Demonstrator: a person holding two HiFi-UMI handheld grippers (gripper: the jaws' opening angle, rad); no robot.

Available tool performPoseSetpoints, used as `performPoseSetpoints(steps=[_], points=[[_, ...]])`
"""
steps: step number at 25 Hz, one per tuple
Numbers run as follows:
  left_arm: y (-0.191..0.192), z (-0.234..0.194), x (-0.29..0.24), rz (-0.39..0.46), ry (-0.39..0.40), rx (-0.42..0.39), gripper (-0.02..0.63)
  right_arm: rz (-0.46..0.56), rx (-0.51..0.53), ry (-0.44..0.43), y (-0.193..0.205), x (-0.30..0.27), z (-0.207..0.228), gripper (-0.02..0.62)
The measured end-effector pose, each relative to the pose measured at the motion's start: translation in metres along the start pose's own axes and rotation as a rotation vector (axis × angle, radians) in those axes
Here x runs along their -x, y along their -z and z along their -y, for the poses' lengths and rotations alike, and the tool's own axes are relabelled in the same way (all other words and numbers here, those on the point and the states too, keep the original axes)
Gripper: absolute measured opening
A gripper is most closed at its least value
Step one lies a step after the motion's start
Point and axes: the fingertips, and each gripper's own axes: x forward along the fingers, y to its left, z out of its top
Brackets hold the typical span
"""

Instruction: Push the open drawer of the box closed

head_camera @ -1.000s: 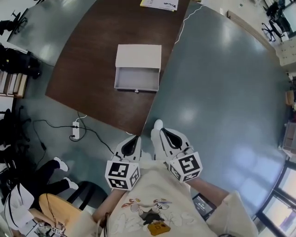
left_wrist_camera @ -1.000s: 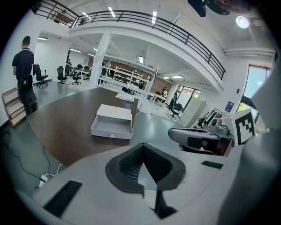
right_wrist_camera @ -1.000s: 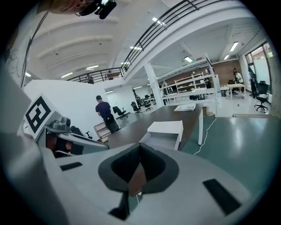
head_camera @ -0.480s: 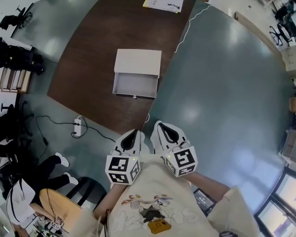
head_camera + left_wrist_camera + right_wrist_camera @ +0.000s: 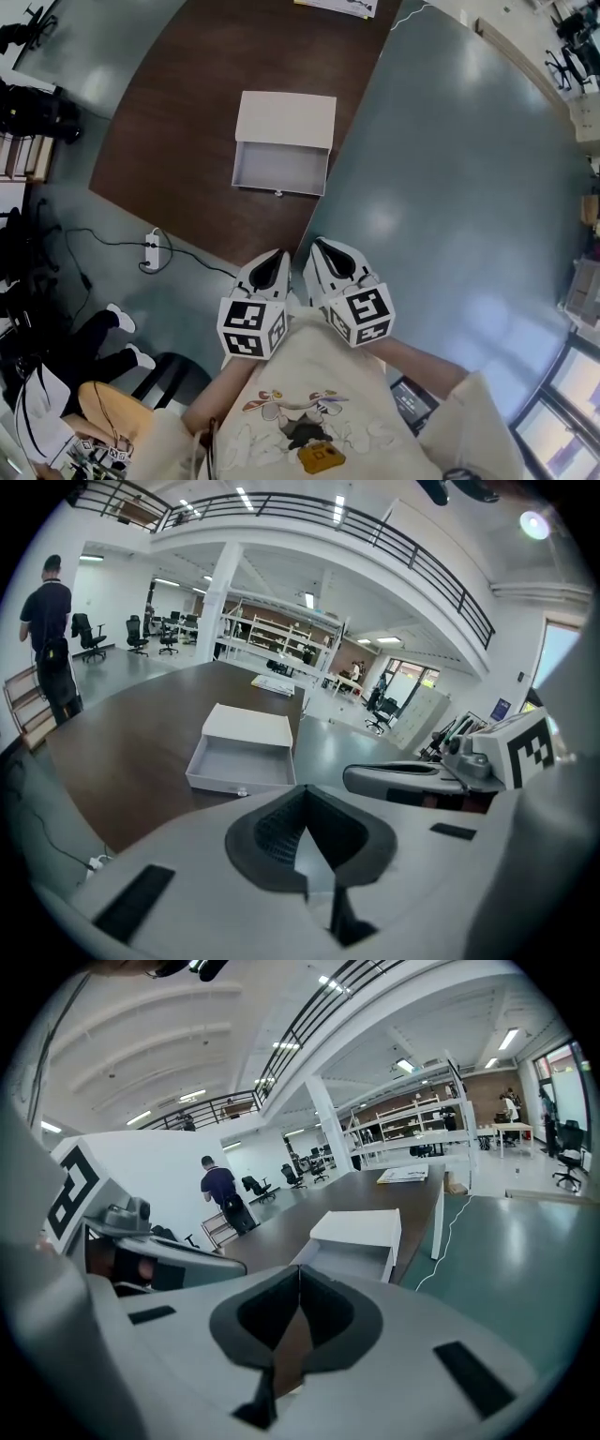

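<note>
Currently: a dark brown surface [image 5: 187,122] runs through the upper middle of the head view, its near corner pointing down toward frame centre. Grey-green floor [image 5: 450,187] fills the right half.

- White box [image 5: 286,117] sits on the surface, near its right edge.
- Drawer [image 5: 280,169] is pulled out toward the bottom of the frame. Its inside is bare and there is a small knob [image 5: 277,193] on the front panel.
- Papers [image 5: 339,6] lie at the top edge of the frame, on the far end of the surface.
- Power strip [image 5: 150,253] with a black cable lies on the floor, left of centre. A person's legs [image 5: 80,352] show at lower left.
- The left gripper view shows an open hall, with a mezzanine railing [image 5: 375,536] across the top and a standing person [image 5: 49,621] at upper left.

Left gripper [image 5: 277,258] and right gripper [image 5: 321,251] sit side by side at lower centre, well apart from the box. Both are clenched, jaw tips together, with nothing between them.

Versus half a second ago:
- Box and drawer sit slightly higher and further right in the frame.
- The drawer is out by the same amount.
- Both grippers have risen a little in the frame, still side by side.
</note>
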Motion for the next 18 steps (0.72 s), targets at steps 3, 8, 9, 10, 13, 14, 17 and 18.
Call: performPoseSetpoints(steps=[3,8,9,10,13,14,17,18], points=[[0.001,-0.011,-0.009,-0.014,-0.008,0.001,0.006,-0.013,0.003,0.015,0.002,-0.016,-0.002,0.008],[0.008,-0.039,-0.028,-0.031,-0.031,0.031,0.006,-0.042,-0.021,0.068,0.015,-0.045,0.004,0.009],[0.011,-0.044,-0.031,-0.035,-0.037,0.038,0.005,-0.051,-0.025,0.075,0.018,-0.049,0.005,0.009],[0.015,-0.049,-0.035,-0.041,-0.041,0.042,0.006,-0.061,-0.025,0.082,0.023,-0.053,0.007,0.009],[0.026,-0.062,-0.046,-0.058,-0.046,0.051,0.005,-0.087,-0.018,0.103,0.036,-0.068,0.013,0.009],[0.027,-0.066,-0.050,-0.060,-0.046,0.052,0.006,-0.093,-0.017,0.113,0.039,-0.074,0.016,0.009],[0.034,-0.076,-0.061,-0.066,-0.047,0.050,0.005,-0.120,-0.031,0.137,0.053,-0.088,0.023,0.008],[0.039,-0.078,-0.062,-0.073,-0.046,0.051,0.005,-0.134,-0.040,0.141,0.059,-0.090,0.022,0.009]])
